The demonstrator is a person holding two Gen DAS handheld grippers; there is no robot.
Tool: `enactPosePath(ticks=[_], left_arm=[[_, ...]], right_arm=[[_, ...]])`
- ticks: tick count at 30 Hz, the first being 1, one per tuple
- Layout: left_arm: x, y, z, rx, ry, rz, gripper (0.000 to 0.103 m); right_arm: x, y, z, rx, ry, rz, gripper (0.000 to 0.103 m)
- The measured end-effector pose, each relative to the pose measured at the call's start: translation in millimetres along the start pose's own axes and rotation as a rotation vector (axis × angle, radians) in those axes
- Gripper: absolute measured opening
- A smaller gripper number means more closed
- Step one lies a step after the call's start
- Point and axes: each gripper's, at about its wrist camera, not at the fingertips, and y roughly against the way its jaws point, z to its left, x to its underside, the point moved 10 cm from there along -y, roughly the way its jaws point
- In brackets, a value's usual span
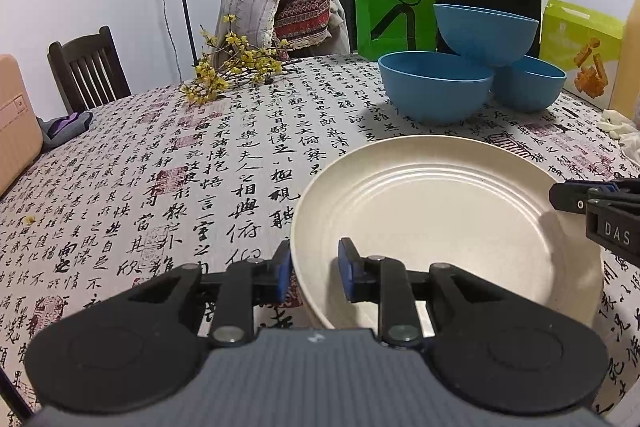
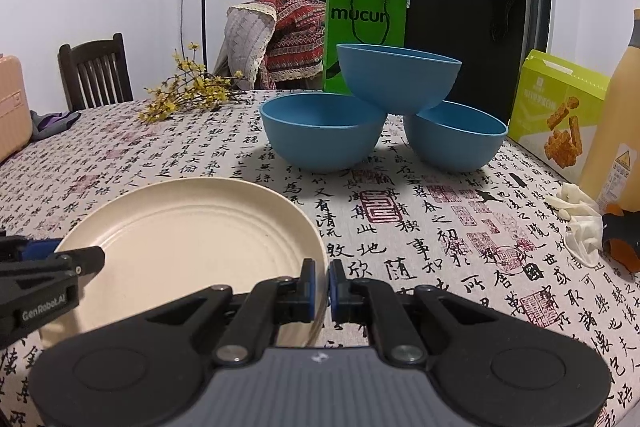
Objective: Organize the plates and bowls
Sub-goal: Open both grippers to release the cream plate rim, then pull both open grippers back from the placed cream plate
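Observation:
A cream plate (image 1: 440,211) lies on the calligraphy-print tablecloth (image 1: 180,167), close in front of both grippers. My left gripper (image 1: 315,267) straddles its left rim: one blue pad sits outside the rim, the other inside over the plate with a gap, so it is open. My right gripper (image 2: 322,287) is shut on the plate (image 2: 192,239) at its right rim, which runs between the two blue pads. Behind the plate, two blue bowls (image 2: 324,131) (image 2: 456,135) stand side by side, and a third blue bowl (image 2: 396,79) rests on their rims.
Along the back edge stand a green paper bag (image 2: 364,23), a black bag (image 2: 464,39), a green snack box (image 2: 560,111) and a yellow bottle (image 2: 616,131). Crumpled tissue (image 2: 576,223) lies at the right. Yellow flowers (image 1: 232,67) lie at the far left, by a wooden chair (image 1: 88,67).

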Motion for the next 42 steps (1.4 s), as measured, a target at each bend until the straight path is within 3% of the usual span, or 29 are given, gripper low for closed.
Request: enactPosePath(ticks=[7,9,10,11,12,14,17,25,34,42], left_arm=[[-2,4,2,0.085,0.039,0.001,0.047],[-6,8,5,0.094,0.048,-0.026,0.057],[-8,10,7,0.093,0.051,-0.042,0.067],[-10,12,9,0.094,0.055,-0.06,0.076],[-12,15,12,0.097,0.058,-0.08,0.078],[-15,20,16,0.111,0.054,-0.119,0.082],[-20,26,26,0.117,0.076,-0.173,0.103],[-24,29,61,0.117,0.077,-0.248,0.103],[-10,22,110,0.06,0.152,-0.292,0.103],[-10,27,118,0.065,0.204,-0.339,0.103]], right_arm=[[-5,11,-5,-0.019,-0.021,-0.079,0.015],[-7,13,-9,-0.016,-0.029,-0.1,0.033],[-7,14,-12,-0.015,-0.037,-0.109,0.04],[-8,14,-15,-0.014,-0.046,-0.118,0.055],[-8,14,-18,-0.015,-0.056,-0.129,0.07],[-8,16,-23,-0.024,-0.076,-0.161,0.087],[-10,17,-33,-0.025,-0.106,-0.21,0.102],[-11,6,-58,-0.009,-0.189,-0.274,0.103],[-10,10,-52,0.012,-0.146,-0.356,0.103],[-12,15,-54,0.029,-0.16,-0.389,0.103]])
